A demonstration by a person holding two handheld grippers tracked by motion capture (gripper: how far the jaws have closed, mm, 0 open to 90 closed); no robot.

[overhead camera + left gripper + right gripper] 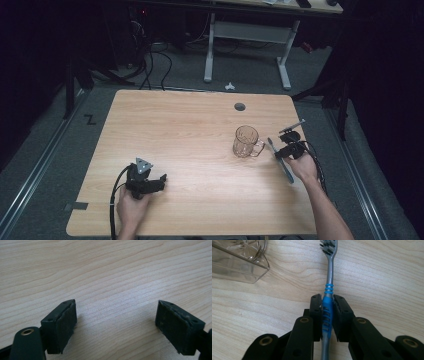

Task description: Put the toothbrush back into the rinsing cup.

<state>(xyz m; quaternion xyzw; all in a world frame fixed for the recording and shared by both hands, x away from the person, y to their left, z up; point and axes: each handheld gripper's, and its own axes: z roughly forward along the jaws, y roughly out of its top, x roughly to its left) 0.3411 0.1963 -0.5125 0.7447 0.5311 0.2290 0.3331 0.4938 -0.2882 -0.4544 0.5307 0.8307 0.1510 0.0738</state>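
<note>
Blue-grip toothbrush (328, 312) clamped in right gripper (327, 305), centre frame, bristles toward top, near table. Glass mug (239, 261) upper left — swing could clip it; narrow handle may pivot. Left gripper (116, 322) agape, empty.

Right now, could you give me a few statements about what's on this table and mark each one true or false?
1. The right gripper is shut on the toothbrush. True.
2. The left gripper holds a spoon. False: its jaws are open with nothing between them.
3. The glass mug lies on its side. False: it stands upright.
4. The toothbrush is inside the mug. False: it is beside it, over the table.
</note>
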